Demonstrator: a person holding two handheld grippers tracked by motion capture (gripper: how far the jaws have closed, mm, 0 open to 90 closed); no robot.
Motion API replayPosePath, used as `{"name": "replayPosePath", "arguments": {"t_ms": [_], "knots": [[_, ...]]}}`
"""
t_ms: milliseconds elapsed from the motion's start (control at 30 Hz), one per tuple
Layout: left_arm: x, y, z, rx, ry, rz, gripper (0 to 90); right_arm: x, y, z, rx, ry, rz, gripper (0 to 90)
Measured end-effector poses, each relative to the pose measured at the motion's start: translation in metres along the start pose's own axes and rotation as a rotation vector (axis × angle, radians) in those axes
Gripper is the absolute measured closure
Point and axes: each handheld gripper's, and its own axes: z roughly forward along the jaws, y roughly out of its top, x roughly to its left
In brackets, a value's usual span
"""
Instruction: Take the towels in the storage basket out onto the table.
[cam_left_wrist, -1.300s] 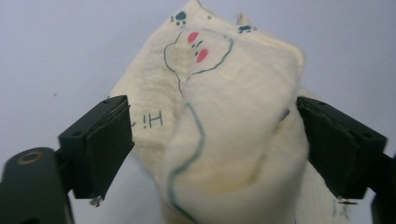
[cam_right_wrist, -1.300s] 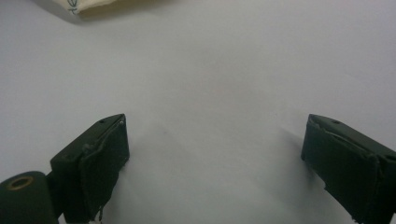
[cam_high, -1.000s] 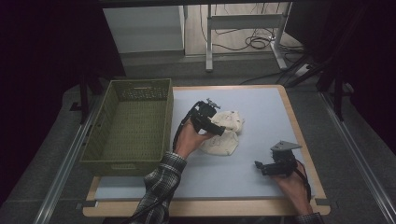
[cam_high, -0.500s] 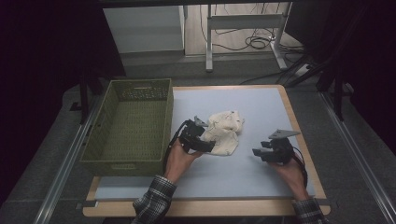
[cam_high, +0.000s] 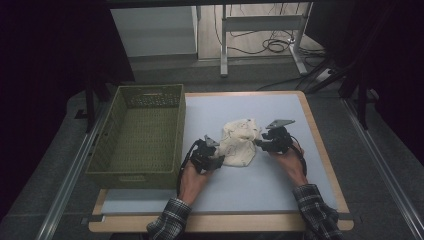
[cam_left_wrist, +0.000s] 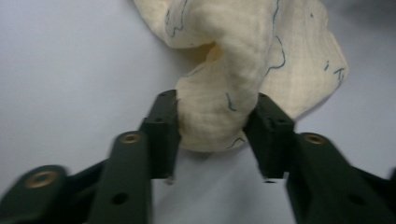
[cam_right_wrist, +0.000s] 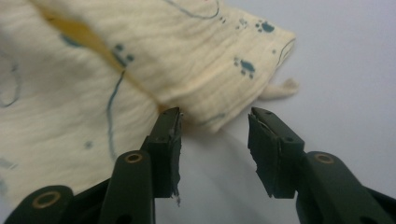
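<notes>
Black jaws of the left gripper (cam_left_wrist: 212, 140) stand on either side of a bunched fold of the cream cloth (cam_left_wrist: 233, 65), both inner faces pressed against the fabric, so this gripper holds the cloth at its near edge. In the high view the left gripper (cam_high: 216, 159) sits at the cloth's lower left side, with the person's left hand (cam_high: 192, 177) behind it.

The right gripper (cam_right_wrist: 214, 140) has its jaws spread apart with bare table between them; the left jaw tip touches the cloth's edge (cam_right_wrist: 140, 70), the other jaw lies clear of it. In the high view the right gripper (cam_high: 260, 143) is at the cloth's right side, held by the right hand (cam_high: 287, 157).

The cloth (cam_high: 239, 142) is crumpled in a heap near the middle of the pale blue table (cam_high: 280, 195), printed with small blue marks and paw prints. A green woven basket (cam_high: 115, 150) stands on the table's left part, just beside the left gripper. Both sleeves are plaid.
</notes>
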Motion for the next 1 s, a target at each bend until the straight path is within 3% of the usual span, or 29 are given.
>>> {"name": "replayPosePath", "arguments": {"t_ms": [67, 167, 233, 400, 633, 733, 767, 1000], "knots": [[0.000, -0.001, 0.003, -0.002, -0.023, -0.001, 65.1, 0.000, 0.003, 0.004, -0.010, 0.010, -0.003, 67.3], [-0.001, 0.001, 0.007, 0.001, -0.035, 0.017, 81.0, 0.000, 0.009, 0.008, 0.003, 0.038, 0.002, 84.8], [0.000, 0.003, 0.006, 0.002, -0.035, 0.021, 86.1, -0.002, 0.014, 0.007, -0.002, 0.051, 0.021, 86.6], [0.007, 0.010, 0.003, -0.007, -0.002, 0.005, 86.6, -0.014, 0.036, -0.006, -0.015, 0.037, 0.033, 87.3], [0.014, 0.014, 0.013, 0.001, 0.041, -0.023, 79.1, -0.030, 0.067, 0.000, -0.036, 0.022, 0.045, 86.6], [0.017, 0.012, 0.015, 0.008, 0.049, -0.034, 69.5, -0.035, 0.073, 0.014, 0.002, 0.005, 0.048, 77.8], [0.017, 0.011, 0.015, 0.008, 0.051, -0.036, 65.8, -0.036, 0.072, 0.015, 0.016, -0.007, 0.041, 76.9], [0.021, 0.005, 0.011, -0.007, 0.065, -0.066, 55.1, -0.036, 0.046, 0.010, 0.067, 0.054, 0.042, 67.5]]}}
